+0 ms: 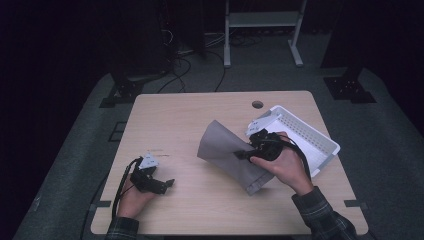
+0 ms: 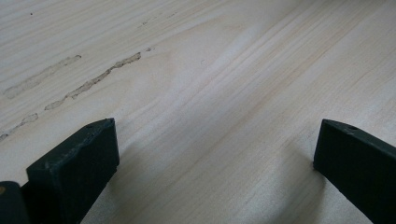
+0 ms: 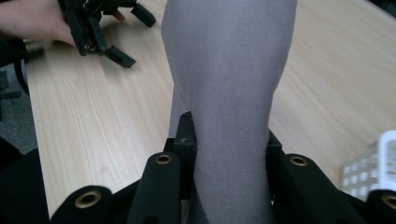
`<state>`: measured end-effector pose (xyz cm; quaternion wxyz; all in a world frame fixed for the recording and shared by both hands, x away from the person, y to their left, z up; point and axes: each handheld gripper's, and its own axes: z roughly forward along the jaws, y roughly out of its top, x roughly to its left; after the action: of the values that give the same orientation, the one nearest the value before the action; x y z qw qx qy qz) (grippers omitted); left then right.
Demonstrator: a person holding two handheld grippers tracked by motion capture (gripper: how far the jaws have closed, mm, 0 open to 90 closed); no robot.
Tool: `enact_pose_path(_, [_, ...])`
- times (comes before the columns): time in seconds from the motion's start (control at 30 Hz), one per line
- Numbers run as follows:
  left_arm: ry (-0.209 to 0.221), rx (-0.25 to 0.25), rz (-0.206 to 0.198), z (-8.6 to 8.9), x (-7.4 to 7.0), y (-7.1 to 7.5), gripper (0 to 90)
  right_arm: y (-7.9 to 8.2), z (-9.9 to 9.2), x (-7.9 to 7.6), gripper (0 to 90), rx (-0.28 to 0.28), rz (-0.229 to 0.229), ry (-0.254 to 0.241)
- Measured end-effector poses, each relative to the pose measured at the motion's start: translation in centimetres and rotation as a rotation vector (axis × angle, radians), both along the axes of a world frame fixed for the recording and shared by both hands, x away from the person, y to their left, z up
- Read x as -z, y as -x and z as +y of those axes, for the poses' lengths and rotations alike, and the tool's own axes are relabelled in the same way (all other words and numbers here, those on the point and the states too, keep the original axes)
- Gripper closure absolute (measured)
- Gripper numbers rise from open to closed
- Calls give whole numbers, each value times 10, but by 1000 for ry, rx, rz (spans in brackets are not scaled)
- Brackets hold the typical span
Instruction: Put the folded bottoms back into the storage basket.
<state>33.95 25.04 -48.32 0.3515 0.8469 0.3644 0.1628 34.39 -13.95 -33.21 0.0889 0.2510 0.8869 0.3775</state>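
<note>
A grey cloth (image 1: 222,147) lies partly lifted at the middle right of the wooden table (image 1: 185,115). My right gripper (image 1: 243,154) is shut on it near its folded side. In the right gripper view the cloth (image 3: 229,70) rises in a bunched column between the two jaws of that gripper (image 3: 229,130), which pinch it from both sides. My left gripper (image 1: 165,186) rests at the table's front left, open, apart from the cloth. In its own view the left gripper (image 2: 217,128) has its jaws spread wide over bare wood. The right gripper view also shows the left gripper (image 3: 135,37) farther off.
A white perforated basket (image 1: 320,137) stands at the table's right edge, just behind my right hand; a corner of the basket (image 3: 373,168) appears low on the right. A cable hole (image 1: 257,104) sits near the far edge. Faint glue-like streaks (image 2: 93,79) mark the wood.
</note>
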Motion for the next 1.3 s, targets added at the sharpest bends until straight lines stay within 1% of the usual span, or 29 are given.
enact_pose_path(0.07, [2,-1,-3,0,0,0,0,-1,-5,-9,693,4,-13,-5])
enact_pose_path(0.1, [2,-1,-2,0,0,0,0,-1,-7,-12,693,8,-20,1])
enact_pose_path(0.13, [2,-1,-2,0,0,0,0,-1,-7,-12,693,8,-20,1])
enact_pose_path(0.2, [2,-1,-2,0,0,0,0,-2,-14,-21,694,21,-33,0])
enact_pose_path(0.23, [2,-1,-2,0,0,0,0,-2,-14,-21,694,21,-33,0])
enact_pose_path(0.27, [2,-1,-2,0,0,0,0,-3,-19,-26,694,27,-31,-14])
enact_pose_path(0.3, [2,-1,-2,0,0,0,0,-3,-19,-26,694,27,-31,-14])
enact_pose_path(0.33, [2,-1,-2,0,0,0,0,-4,-24,-30,694,36,-35,-19])
enact_pose_path(0.4, [2,-1,-2,0,0,0,0,-6,-29,-34,693,45,-41,-21])
enact_pose_path(0.5, [1,0,0,0,0,0,0,-7,-34,-41,693,59,-50,-14])
enact_pose_path(0.53, [1,0,0,0,0,0,0,-7,-34,-41,693,59,-50,-14])
enact_pose_path(0.6, [1,0,0,0,0,0,0,-10,-40,-46,693,69,-59,1])
enact_pose_path(0.77, [1,0,0,0,0,0,0,-14,-49,-50,693,86,-66,-5])
enact_pose_path(0.87, [2,0,0,0,0,0,0,-19,-59,-52,693,105,-68,6])
enact_pose_path(0.97, [1,0,0,0,0,0,0,-21,-63,-54,693,112,-71,10])
enact_pose_path(1.0, [2,-1,0,0,0,0,0,-23,-67,-55,693,123,-72,16])
enact_pose_path(1.1, [1,-1,0,0,0,0,0,-25,-72,-56,693,129,-75,24])
enact_pose_path(1.2, [2,0,0,0,0,0,0,-29,-80,-58,693,157,-81,44])
enact_pose_path(1.23, [2,0,0,0,0,0,0,-29,-80,-58,693,157,-81,44])
enact_pose_path(1.27, [1,0,0,0,0,0,0,-31,-85,-59,693,168,-83,57])
enact_pose_path(1.3, [1,0,0,0,0,0,0,-31,-85,-59,693,168,-83,57])
